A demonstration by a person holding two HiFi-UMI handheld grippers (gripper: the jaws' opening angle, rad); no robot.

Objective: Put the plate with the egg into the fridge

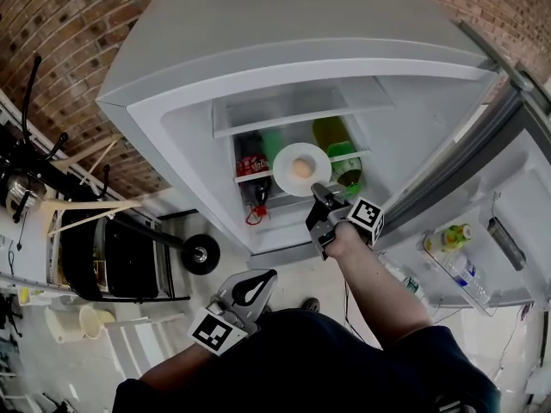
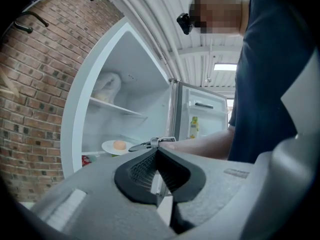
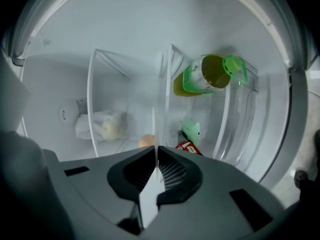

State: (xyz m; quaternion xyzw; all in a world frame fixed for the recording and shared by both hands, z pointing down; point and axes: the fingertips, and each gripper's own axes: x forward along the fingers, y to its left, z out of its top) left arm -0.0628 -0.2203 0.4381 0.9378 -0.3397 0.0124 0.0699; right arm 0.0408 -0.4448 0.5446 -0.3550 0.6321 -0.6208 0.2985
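Observation:
A white plate [image 1: 286, 163] with a tan egg [image 1: 302, 169] on it is held level at the front of the open fridge's middle shelf [image 1: 250, 177]. My right gripper [image 1: 320, 198] is shut on the plate's near rim. In the right gripper view the plate rim [image 3: 150, 194] runs edge-on between the jaws, with the egg [image 3: 146, 140] just beyond. The left gripper view shows the plate [image 2: 109, 147] and egg [image 2: 119, 144] at shelf height; whether the plate rests on the shelf I cannot tell. My left gripper [image 1: 258, 284] hangs low in front of the fridge, shut and empty.
On the shelves stand a green bottle [image 1: 331, 136] and a red cola bottle [image 1: 254, 175]; a white bag [image 3: 102, 125] lies deeper inside. The open door [image 1: 482, 188] at the right carries bottles in its rack [image 1: 456, 248]. A black rack [image 1: 120, 256] stands left, by the brick wall.

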